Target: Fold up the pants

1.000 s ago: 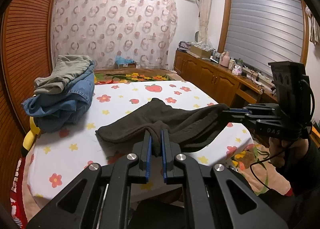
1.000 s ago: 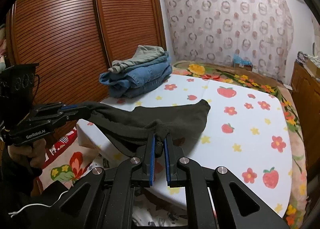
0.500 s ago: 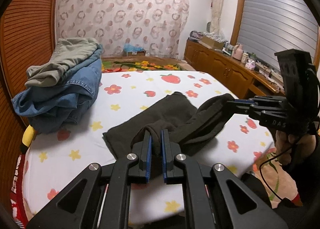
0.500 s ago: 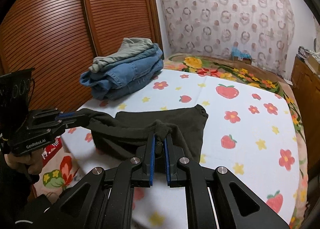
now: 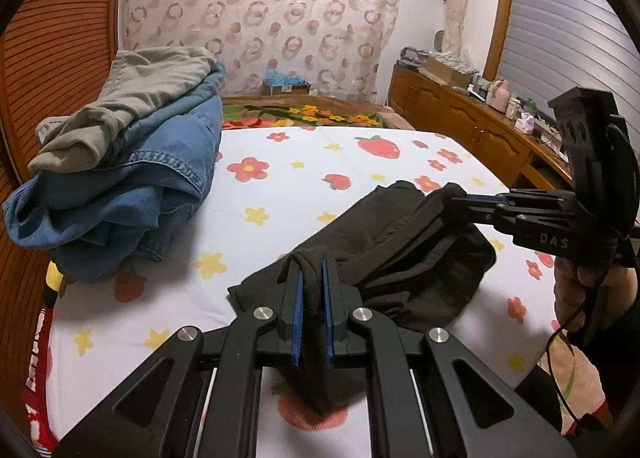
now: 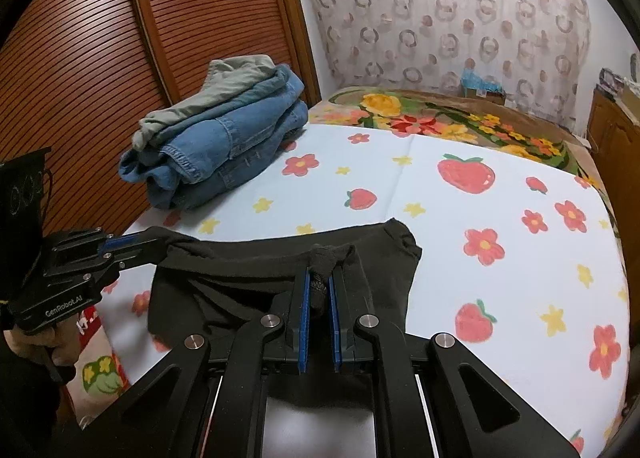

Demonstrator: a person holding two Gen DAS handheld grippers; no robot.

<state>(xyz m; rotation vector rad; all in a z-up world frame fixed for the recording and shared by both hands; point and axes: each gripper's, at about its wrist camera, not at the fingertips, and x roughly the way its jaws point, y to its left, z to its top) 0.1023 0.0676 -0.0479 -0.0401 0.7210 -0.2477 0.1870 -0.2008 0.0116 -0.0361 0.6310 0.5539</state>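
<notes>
Left gripper [image 5: 311, 278] is clamping a bunched fold of the black pants [image 5: 420, 258], jaws nearly together, at lower centre of the left wrist view. Right gripper [image 6: 319, 282] is pinching another bunch of the same fabric, jaws just as narrow, at lower centre of its own view. Pants are lying partly doubled over on the strawberry-print sheet [image 6: 460, 193], stretching between both grippers. Stack of folded jeans [image 6: 224, 145] is sitting at left of frame, well apart from the pants.
</notes>
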